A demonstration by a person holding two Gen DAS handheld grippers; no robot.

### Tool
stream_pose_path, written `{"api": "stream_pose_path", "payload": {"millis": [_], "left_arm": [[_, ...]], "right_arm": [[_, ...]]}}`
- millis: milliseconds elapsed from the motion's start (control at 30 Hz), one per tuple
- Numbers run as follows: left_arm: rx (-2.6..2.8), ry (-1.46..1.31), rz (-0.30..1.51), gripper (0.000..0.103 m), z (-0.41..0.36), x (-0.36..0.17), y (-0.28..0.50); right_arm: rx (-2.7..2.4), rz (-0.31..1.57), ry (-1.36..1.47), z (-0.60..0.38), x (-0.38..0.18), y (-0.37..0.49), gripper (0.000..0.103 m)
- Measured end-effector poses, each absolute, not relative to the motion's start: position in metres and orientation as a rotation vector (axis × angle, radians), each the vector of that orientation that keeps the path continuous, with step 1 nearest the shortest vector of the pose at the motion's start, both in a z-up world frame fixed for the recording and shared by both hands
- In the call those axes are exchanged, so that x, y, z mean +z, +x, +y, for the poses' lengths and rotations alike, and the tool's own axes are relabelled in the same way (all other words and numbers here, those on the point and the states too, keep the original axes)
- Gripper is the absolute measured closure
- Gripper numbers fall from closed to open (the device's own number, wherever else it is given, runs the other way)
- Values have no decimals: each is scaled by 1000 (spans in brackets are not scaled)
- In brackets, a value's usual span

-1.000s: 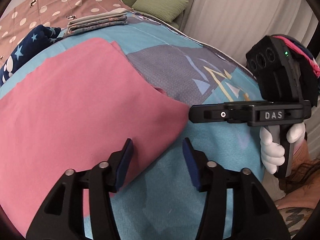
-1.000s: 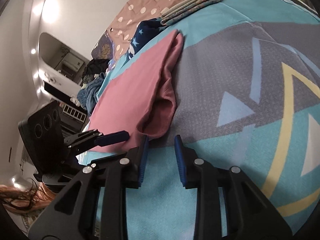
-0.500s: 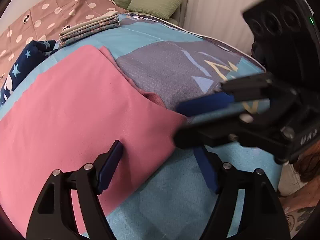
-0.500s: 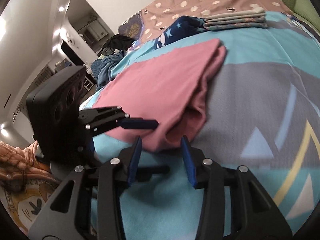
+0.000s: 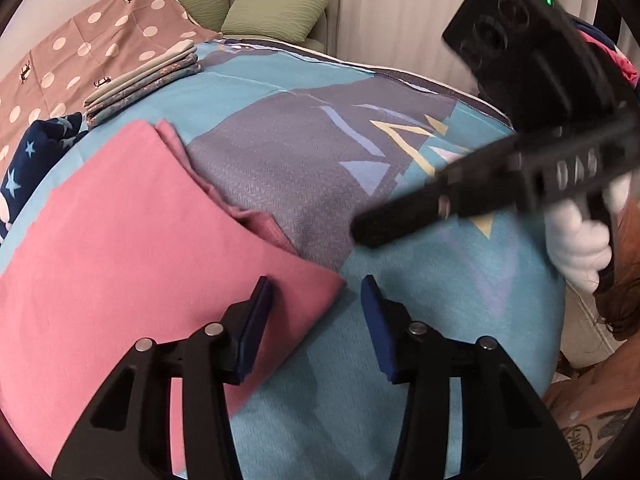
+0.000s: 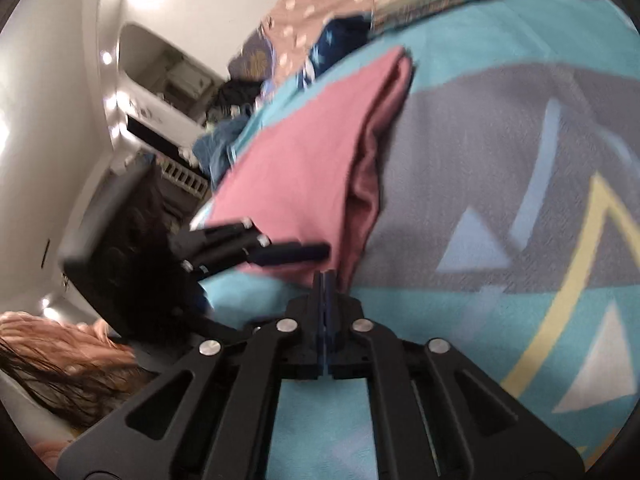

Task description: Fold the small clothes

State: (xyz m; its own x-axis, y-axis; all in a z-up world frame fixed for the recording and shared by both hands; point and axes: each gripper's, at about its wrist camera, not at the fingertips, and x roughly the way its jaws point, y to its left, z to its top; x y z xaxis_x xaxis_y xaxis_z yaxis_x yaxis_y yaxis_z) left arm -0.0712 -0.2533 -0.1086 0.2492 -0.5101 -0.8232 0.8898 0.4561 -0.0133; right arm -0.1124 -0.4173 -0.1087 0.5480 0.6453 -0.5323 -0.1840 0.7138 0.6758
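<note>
In your left wrist view, a dark navy cloth with pale stars (image 5: 28,152) is bunched at the far left edge, beside a brown spread with white dots (image 5: 80,40). Just right of it lies a flat stack of folded pieces (image 5: 144,80), thin layers with squared edges. The pink garment (image 5: 140,240) fills the left half: a smooth, matte knit, folded over, with a second layer peeking out along its right edge. It lies on the turquoise and grey bedcover (image 5: 300,168), whose grey patch shows a woven herringbone texture and whose yellow zigzag and pale triangles sit further right.

Your left gripper (image 5: 316,300) has its blue pads partly apart, and they have just been closing in. The left pad is over the pink corner, the right pad over bare turquoise; neither presses the cloth.

Further right, your right gripper (image 5: 372,232) crosses the view, blurred, held by your white-gloved hand (image 5: 576,248). Two green ribbed cushions (image 5: 276,12) lie at the far end by a pale curtain.

Your right wrist view adds the room beyond: white walls, spot lights and an arched recess. There the right gripper (image 6: 324,280) has its pads pressed together, just shut, right at the pink garment's near corner (image 6: 304,168); whether cloth is caught between them you cannot tell.
</note>
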Motion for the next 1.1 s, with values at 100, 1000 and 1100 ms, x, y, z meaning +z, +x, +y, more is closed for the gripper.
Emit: {"api": "stream_pose_path", "payload": {"millis": [100, 1000, 1100], "left_arm": [[-996, 537, 872, 54, -259, -110, -71], [-1154, 418, 925, 84, -252, -114, -61], [-1170, 387, 926, 83, -249, -115, -55]], "right_arm": [[438, 836, 545, -425, -98, -93, 94], [319, 875, 723, -469, -135, 109, 103], [357, 899, 730, -473, -129, 96, 98]]}}
